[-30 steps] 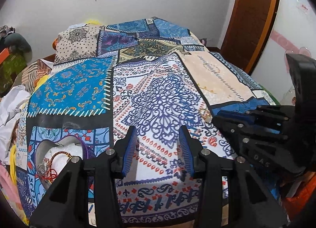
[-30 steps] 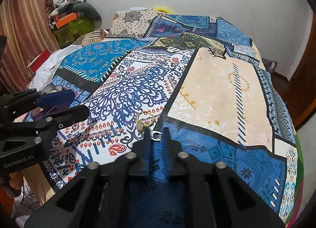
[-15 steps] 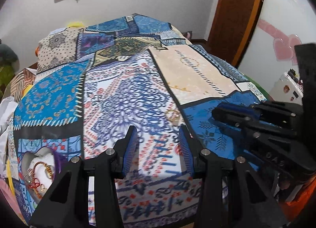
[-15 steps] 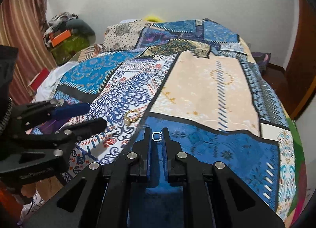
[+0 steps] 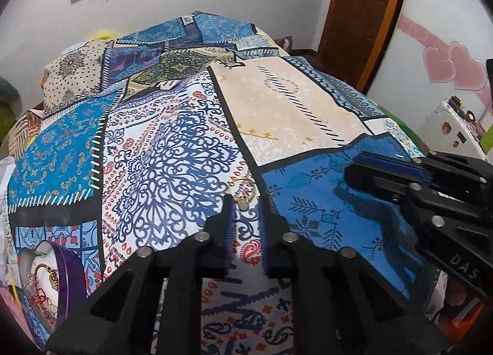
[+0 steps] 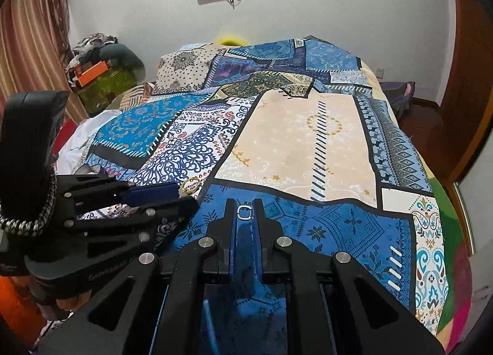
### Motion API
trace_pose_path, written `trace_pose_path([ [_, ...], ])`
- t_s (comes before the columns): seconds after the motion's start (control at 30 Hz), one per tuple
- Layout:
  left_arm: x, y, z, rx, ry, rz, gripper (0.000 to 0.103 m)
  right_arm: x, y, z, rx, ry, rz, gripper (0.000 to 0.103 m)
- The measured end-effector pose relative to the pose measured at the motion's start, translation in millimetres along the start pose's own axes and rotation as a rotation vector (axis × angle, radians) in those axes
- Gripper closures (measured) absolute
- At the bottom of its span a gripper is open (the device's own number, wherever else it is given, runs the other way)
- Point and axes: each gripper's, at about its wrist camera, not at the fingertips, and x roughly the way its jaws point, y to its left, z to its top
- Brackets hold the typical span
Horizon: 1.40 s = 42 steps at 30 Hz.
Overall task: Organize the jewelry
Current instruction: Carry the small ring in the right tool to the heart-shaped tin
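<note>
Gold is what the left gripper (image 5: 245, 205) is after: a thin gold ring (image 5: 243, 188) lies on the patterned bedspread (image 5: 292, 114), and the jaws are closing round its near edge, the little bead at its base sitting between the tips. Whether the pads already bite I cannot tell. The right gripper (image 6: 245, 211) is clenched on a small silver ring (image 6: 244, 211), held upright at its fingertips above the blue patch. To do this step well, I judge, keep the left tips low against the cloth so the ring cannot skate away (thin metal on soft fabric slips easily), then carry it to the purple-rimmed jewelry box (image 5: 69, 265) at the lower left, where other pieces lie.
</note>
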Motion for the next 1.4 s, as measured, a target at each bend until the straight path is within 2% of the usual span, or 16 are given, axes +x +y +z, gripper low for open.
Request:
trace_pose_path([
  [0.07, 0, 0, 0, -0.005, -0.003, 0.006, 0.097, -2, -1, 0, 0.007, -0.003, 0.001, 0.095],
  [0.33, -15, -1, -7, -0.004, -0.029, 0.014, 0.098, -13, 1, 1, 0.012, -0.02, -0.009, 0.095],
  [0.77, -79, 19, -17, -0.029, -0.149, 0.033, 0.098, -38, 39, 15, -0.042, -0.084, -0.021, 0.095],
  [1.13, -133, 64, -45, -0.095, -0.236, 0.093, 0.098, -45, 93, 25, -0.131, -0.117, -0.016, 0.095],
  [1.4, -150, 106, -70, -0.169, -0.247, 0.152, 0.098, -32, 136, 28, -0.205, -0.104, 0.027, 0.095],
])
